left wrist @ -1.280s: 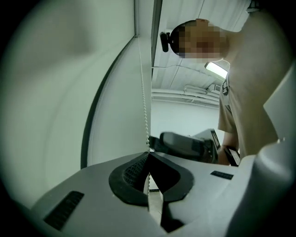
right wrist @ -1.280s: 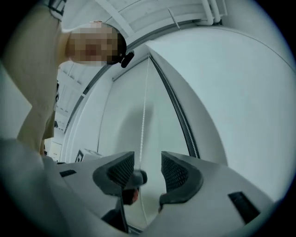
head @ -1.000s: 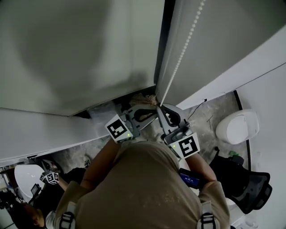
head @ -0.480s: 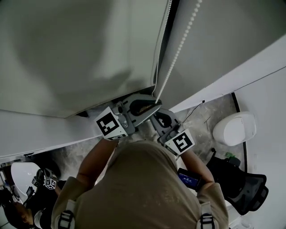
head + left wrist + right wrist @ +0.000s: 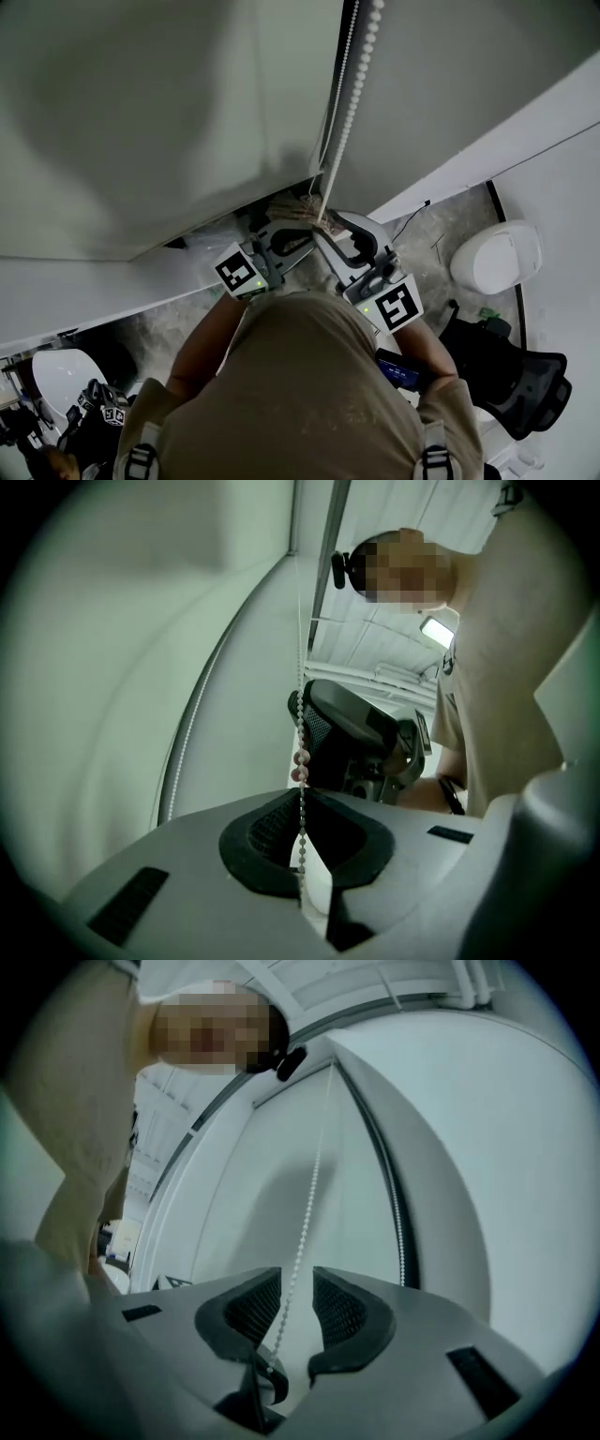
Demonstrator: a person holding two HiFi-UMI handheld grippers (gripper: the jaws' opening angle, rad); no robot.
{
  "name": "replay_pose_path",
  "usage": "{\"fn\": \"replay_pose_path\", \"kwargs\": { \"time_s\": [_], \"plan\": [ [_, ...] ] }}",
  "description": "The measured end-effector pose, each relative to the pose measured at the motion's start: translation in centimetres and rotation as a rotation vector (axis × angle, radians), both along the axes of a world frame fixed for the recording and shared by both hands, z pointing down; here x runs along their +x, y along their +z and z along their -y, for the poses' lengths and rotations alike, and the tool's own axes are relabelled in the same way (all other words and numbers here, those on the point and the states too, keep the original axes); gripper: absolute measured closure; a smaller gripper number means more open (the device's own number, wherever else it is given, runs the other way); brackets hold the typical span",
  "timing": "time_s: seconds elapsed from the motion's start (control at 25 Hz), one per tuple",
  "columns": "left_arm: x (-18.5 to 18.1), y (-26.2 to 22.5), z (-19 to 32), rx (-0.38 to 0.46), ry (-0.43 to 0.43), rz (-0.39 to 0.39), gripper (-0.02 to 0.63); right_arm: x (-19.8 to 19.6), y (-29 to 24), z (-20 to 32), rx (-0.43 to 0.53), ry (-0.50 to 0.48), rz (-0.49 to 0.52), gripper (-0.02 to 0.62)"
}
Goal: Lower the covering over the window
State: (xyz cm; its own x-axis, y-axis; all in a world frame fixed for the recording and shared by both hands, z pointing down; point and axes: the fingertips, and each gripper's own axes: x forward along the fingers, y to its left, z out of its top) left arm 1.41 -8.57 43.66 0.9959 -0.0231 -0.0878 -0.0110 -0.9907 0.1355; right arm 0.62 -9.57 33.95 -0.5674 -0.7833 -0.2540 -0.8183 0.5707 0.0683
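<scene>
Blind chain (image 5: 343, 103) hangs vertically, long axis up-down, beside what appears to be the blind (image 5: 150, 112). Left gripper (image 5: 302, 799) has just closed, pinching the chain. Right gripper (image 5: 296, 1288), just opened, straddles it without contact.

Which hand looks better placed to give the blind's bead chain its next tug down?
Probably left. The left tongs have just closed on the bead chain, gripping it. The right tongs have just been opening; the chain hangs loose between them, so they would need to close first.
</scene>
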Motion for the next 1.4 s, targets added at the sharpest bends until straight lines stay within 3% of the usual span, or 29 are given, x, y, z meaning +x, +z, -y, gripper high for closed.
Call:
{"fn": "replay_pose_path", "kwargs": {
  "time_s": [0.12,0.28,0.36,0.4,0.44,0.48,0.56,0.72,0.8,0.96,1.04,1.08,1.2,1.4],
  "plan": [
    [0.3,0.2,-0.7,-0.005,0.01,-0.008,0.581,-0.7,1.3,0.0,-0.008,0.034,-0.107,0.531],
    [0.0,-0.5,-1.6,-0.006,0.035,0.007,0.581,-0.5,1.3,0.2,-0.084,0.029,-0.019,0.588],
    [-1.3,-1.0,-1.6,-0.03,0.098,-0.072,0.556,-0.3,1.6,0.2,-0.082,0.021,0.009,0.589],
    [-2.2,-1.8,-1.1,-0.061,0.124,-0.148,0.434,-0.3,2.5,0.2,-0.089,0.021,0.002,0.589],
    [-3.2,-2.9,-0.2,-0.091,0.126,-0.226,0.402,-0.4,3.9,0.2,-0.11,0.024,-0.014,0.589],
    [-4.0,-4.3,0.9,-0.106,0.106,-0.284,0.401,-0.3,5.5,0.3,-0.145,0.025,-0.025,0.589],
    [-4.0,-7.2,2.3,-0.068,0.054,-0.317,0.402,-0.3,7.4,0.4,-0.208,0.013,-0.012,0.589],
    [-0.8,-11.2,1.2,0.079,0.039,-0.25,0.429,-1.0,7.1,-0.1,-0.21,-0.055,-0.01,0.589],
    [-0.2,-10.7,0.9,0.098,0.037,-0.216,0.578,-1.2,7.1,-0.5,-0.219,-0.064,0.009,0.589],
    [-2.3,-11.1,1.8,0.103,0.001,-0.292,0.583,-0.6,5.8,-1.5,-0.184,-0.071,0.035,0.588],
    [-3.0,-9.7,2.2,0.123,-0.035,-0.241,0.583,0.5,4.2,-1.6,-0.138,-0.066,0.093,0.489],
    [-3.0,-8.3,2.2,0.13,-0.041,-0.202,0.583,1.0,3.2,-1.6,-0.112,-0.062,0.123,0.48],
    [-2.1,-3.9,1.1,0.102,-0.024,-0.105,0.583,1.0,1.1,-1.0,-0.066,-0.054,0.127,0.48],
    [-1.0,-1.3,-0.9,0.012,-0.006,-0.104,0.583,-0.4,1.8,0.0,-0.114,-0.091,0.044,0.516]
  ]
}}
